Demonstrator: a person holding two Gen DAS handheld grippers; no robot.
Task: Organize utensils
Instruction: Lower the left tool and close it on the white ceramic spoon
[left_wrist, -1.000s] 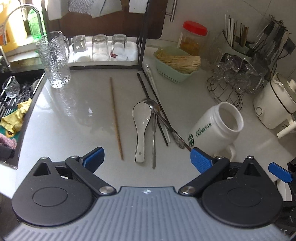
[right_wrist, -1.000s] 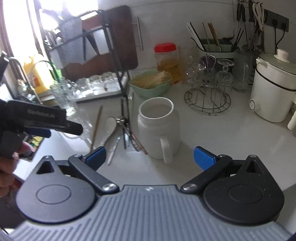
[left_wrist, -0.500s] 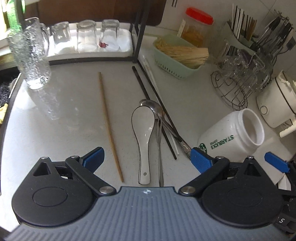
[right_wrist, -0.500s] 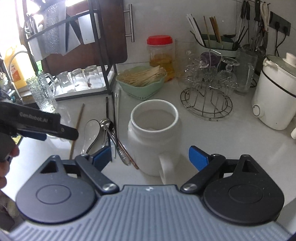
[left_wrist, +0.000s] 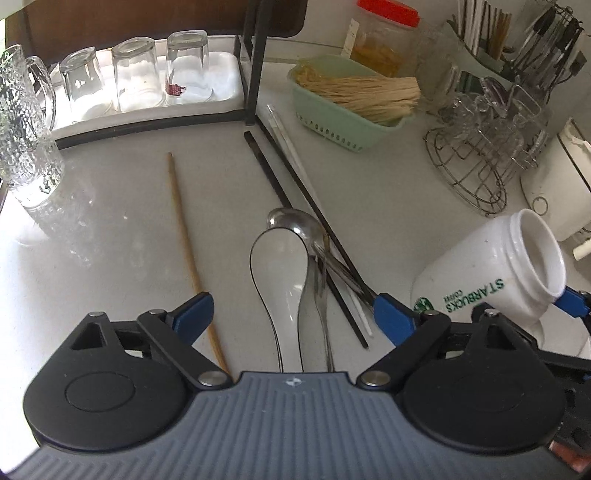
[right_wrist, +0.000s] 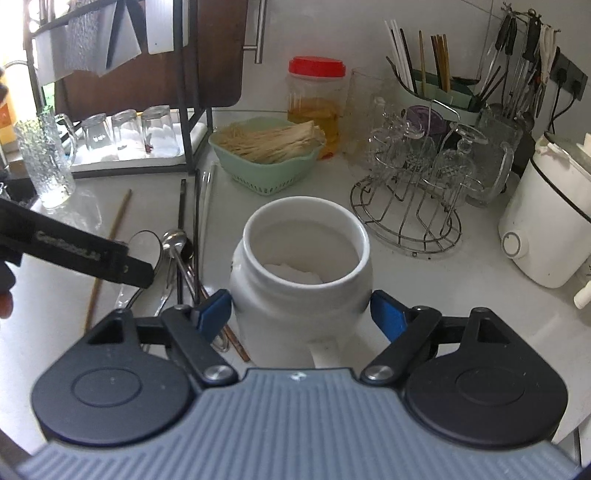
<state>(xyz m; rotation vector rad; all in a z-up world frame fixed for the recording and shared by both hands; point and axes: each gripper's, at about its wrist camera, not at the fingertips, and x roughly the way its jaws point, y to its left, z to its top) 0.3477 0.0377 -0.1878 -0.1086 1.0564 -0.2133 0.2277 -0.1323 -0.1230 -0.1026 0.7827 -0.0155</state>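
Note:
Loose on the grey counter lie a white ceramic spoon (left_wrist: 280, 266), a metal spoon (left_wrist: 295, 221), thin metal handles, black chopsticks (left_wrist: 273, 177), a white chopstick (left_wrist: 291, 147) and a wooden chopstick (left_wrist: 184, 236). My left gripper (left_wrist: 291, 314) hovers low over the spoon handles. Its jaws are closing a little but stand wide, and the pads touch nothing. A white Starbucks mug (right_wrist: 299, 295) stands upright to the right of the pile. My right gripper (right_wrist: 300, 310) is closing on it, with a blue pad against each side of its body. The mug handle faces the camera.
A green basket of pale sticks (left_wrist: 343, 110) and a red-lidded jar (right_wrist: 316, 103) sit behind the pile. Upturned glasses stand on a white tray (left_wrist: 147, 103) under a black rack. A glass pitcher (left_wrist: 22, 147) is far left, with a wire glass rack (right_wrist: 406, 206) and a white cooker (right_wrist: 546, 221) on the right.
Both grippers came forward and down. The left now hangs closer over the spoons. The right jaws narrowed from wide apart to the mug's sides.

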